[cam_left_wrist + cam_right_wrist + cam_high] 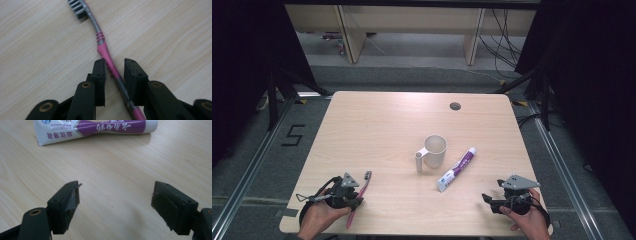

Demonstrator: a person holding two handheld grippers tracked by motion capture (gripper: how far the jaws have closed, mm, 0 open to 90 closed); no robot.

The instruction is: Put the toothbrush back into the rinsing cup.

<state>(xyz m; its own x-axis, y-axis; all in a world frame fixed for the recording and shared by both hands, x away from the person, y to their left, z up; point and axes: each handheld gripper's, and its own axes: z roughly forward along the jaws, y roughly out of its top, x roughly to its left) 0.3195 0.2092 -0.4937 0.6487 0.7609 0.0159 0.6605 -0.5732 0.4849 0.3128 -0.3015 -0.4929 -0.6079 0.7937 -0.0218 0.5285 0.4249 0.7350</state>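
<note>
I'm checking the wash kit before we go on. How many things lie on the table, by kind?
Toothbrush: 1
Toothpaste tube: 1
Mug: 1
Total: 3

Table (377, 120): far half and left-centre bare, free passage. Obstacles mid-table: mug (434, 151), handle toward near left; toothpaste (456, 169) just right of it, lying diagonal, with a narrow gap between the two. Near edge: toothbrush (359, 197) at left. Open wood between toothbrush and toothpaste. Small hole (455, 106) at far right.
</note>
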